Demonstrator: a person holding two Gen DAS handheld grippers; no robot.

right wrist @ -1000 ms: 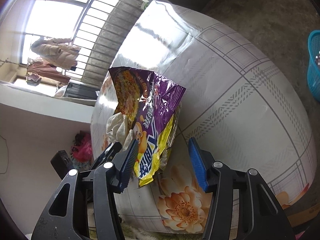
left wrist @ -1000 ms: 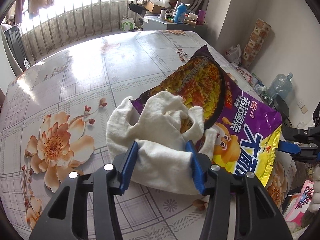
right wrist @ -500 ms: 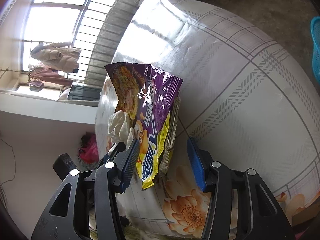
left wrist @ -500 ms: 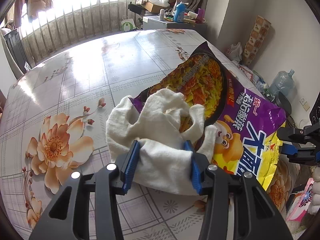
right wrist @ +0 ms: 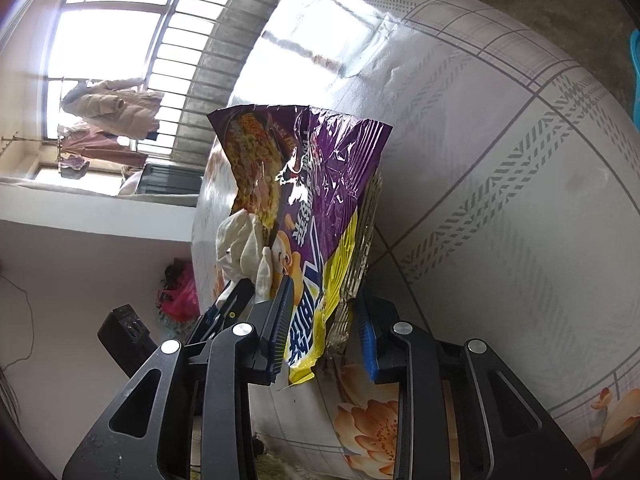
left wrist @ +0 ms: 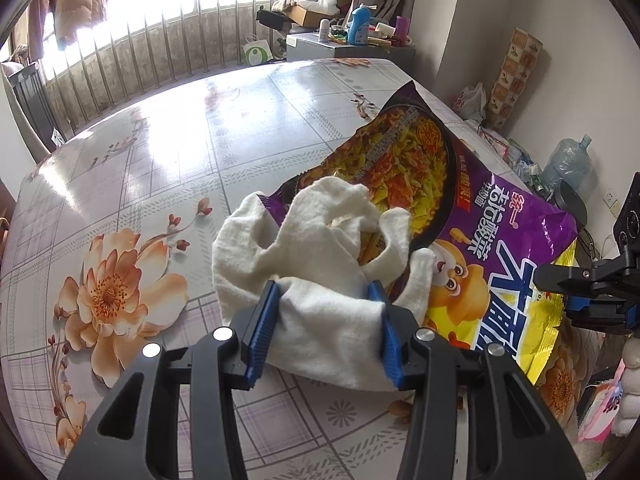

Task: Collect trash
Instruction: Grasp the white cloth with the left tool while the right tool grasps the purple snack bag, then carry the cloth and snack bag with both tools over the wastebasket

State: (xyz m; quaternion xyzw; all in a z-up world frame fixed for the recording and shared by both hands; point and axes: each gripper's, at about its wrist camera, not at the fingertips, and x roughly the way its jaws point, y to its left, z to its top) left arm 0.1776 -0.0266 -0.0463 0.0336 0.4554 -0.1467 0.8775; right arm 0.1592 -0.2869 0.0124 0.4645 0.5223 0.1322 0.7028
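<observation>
A purple and yellow noodle bag (left wrist: pixel 500 240) lies on the flowered table (left wrist: pixel 160 140), its torn end toward the window. A crumpled white cloth (left wrist: pixel 320 260) rests across the bag's left side. My left gripper (left wrist: pixel 322 330) is shut on the cloth's near fold, both blue pads pressed into it. In the right wrist view the bag (right wrist: pixel 320 184) stands nearly on edge, and its yellow bottom edge hangs between the pads of my right gripper (right wrist: pixel 323 328). Those jaws are closing, with some gap still showing. The right gripper (left wrist: pixel 560 294) also shows at the bag's right edge.
The table's right edge (right wrist: pixel 520 380) runs just under my right gripper. Beyond the far end stand a railing and a low shelf with bottles (left wrist: pixel 360 28). A big water bottle (left wrist: pixel 568 160) and bags sit on the floor by the right wall. A blue basket (right wrist: pixel 635 72) stands off to the side.
The right gripper's jaws have narrowed a good deal around the bag's yellow bottom edge. The left gripper tightened slightly on the cloth early on and has kept still since.
</observation>
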